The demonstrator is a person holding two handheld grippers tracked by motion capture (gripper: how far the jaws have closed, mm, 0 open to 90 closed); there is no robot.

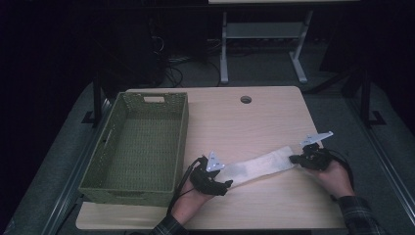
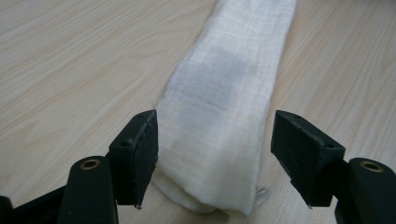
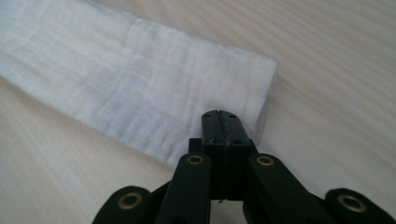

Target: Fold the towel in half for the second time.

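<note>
**While one end is pinched, the other lies free**

While the folded white cloth [image 1: 258, 167] lies stretched in a long strip across the wooden table [image 1: 254, 117], the two grippers sit at its opposite ends. The left gripper [image 2: 215, 154] stands released at the near-left end: its jaws are spread on either side of the strip, and the pads do not press on it, though the fabric lies between them on the table. The right gripper [image 3: 223, 135] is clenched tight, jaws together, over a corner at the other end of the cloth; whether fabric is actually caught between the pads cannot be told. In the high view each hand holds its gripper low over the table. A green woven basket [image 1: 147, 103] stands on the table's left side, just beside the left gripper [image 1: 220, 182] and apart from the cloth.
</note>
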